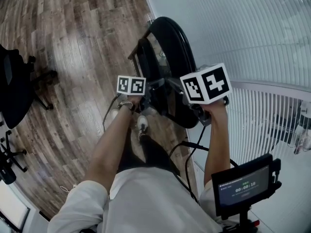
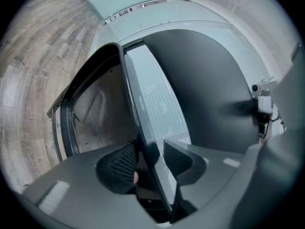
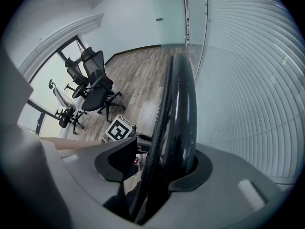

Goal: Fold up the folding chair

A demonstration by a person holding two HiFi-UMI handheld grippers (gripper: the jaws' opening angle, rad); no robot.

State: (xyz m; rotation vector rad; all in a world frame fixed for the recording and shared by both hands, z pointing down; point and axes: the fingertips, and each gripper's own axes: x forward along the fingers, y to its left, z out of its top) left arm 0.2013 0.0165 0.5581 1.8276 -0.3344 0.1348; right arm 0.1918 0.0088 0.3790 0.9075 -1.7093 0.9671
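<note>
Screen (image 1: 244, 185) at the person's chest, foreground. Beyond it the chair (image 1: 182, 52) stands upright on the floor (image 1: 73, 42), just beside the frosted wall (image 1: 233, 33), with seat and back drawn close. The left gripper view shows a narrow wedge between them. Folding looks nearly complete; what is left is probably closing that wedge and letting go. Left gripper (image 2: 151, 161): jaws half spread, pinching the chair's thin edge. Right gripper (image 3: 155, 165): jaws wide, the rim between them against the right pad and clear of the left; no grip.
</note>
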